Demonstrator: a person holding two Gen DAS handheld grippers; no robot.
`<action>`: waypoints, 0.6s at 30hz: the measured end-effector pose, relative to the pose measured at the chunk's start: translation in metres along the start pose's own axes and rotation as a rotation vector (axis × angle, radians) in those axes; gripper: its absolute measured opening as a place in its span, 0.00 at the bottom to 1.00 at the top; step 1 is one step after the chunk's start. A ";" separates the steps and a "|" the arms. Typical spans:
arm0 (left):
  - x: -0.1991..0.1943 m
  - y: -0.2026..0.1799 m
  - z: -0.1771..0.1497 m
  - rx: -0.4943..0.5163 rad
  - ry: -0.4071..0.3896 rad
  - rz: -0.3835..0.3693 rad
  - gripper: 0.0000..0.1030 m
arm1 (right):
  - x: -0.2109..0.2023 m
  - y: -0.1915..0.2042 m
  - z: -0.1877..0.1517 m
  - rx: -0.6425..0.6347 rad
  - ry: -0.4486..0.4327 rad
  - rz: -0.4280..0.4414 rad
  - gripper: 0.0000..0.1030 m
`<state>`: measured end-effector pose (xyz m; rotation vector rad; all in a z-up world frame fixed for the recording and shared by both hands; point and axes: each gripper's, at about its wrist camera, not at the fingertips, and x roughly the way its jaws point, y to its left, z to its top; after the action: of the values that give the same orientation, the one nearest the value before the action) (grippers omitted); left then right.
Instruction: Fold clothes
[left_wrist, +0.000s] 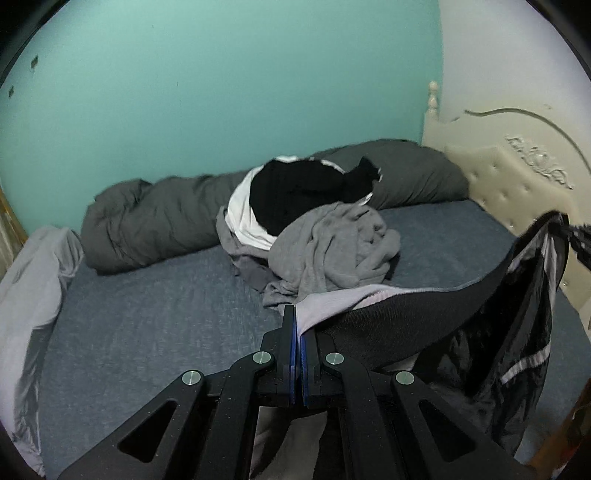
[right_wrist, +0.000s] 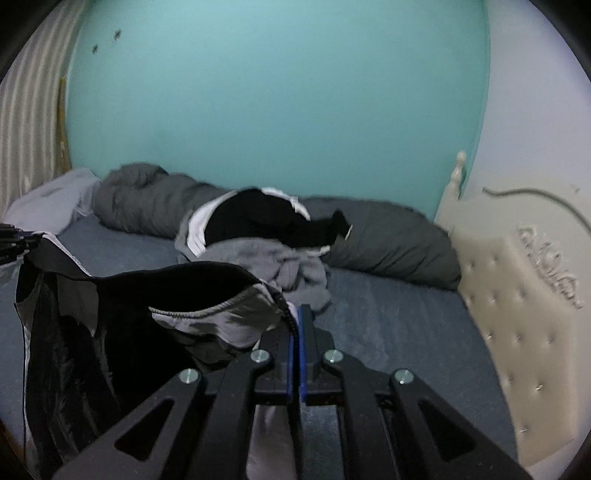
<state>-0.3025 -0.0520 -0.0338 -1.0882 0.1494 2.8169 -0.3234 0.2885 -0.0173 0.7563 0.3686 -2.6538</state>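
Note:
A black garment with a pale lining and white stripes (left_wrist: 424, 314) hangs stretched between both grippers above the blue bed. My left gripper (left_wrist: 297, 317) is shut on one end of its waistband. The right gripper (right_wrist: 297, 317) is shut on the other end, beside a zipper edge of the same garment (right_wrist: 192, 288). The garment's body sags down below the band. Behind it on the mattress lies a heap of clothes: a grey piece (left_wrist: 332, 243), a black one (left_wrist: 295, 195) and a white one (left_wrist: 240, 214). In the left wrist view, the right gripper's tip (left_wrist: 580, 236) shows at the right edge.
A rolled dark grey duvet (left_wrist: 155, 221) and a pillow (right_wrist: 391, 243) lie along the teal wall. A cream tufted headboard (right_wrist: 517, 314) bounds the right side. A pale sheet (left_wrist: 33, 277) is bunched at the left edge. Blue mattress (left_wrist: 147, 325) shows in front of the heap.

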 end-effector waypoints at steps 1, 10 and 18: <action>0.014 0.003 0.003 -0.005 0.008 0.000 0.01 | 0.016 0.001 -0.002 0.003 0.009 -0.003 0.02; 0.130 0.013 0.024 -0.039 0.050 0.035 0.01 | 0.112 -0.009 -0.010 0.042 0.038 -0.020 0.02; 0.266 0.009 -0.055 -0.076 0.267 0.057 0.25 | 0.228 0.008 -0.073 0.025 0.235 -0.026 0.02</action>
<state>-0.4632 -0.0489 -0.2534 -1.4971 0.0994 2.7333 -0.4684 0.2459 -0.2036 1.0821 0.4086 -2.6037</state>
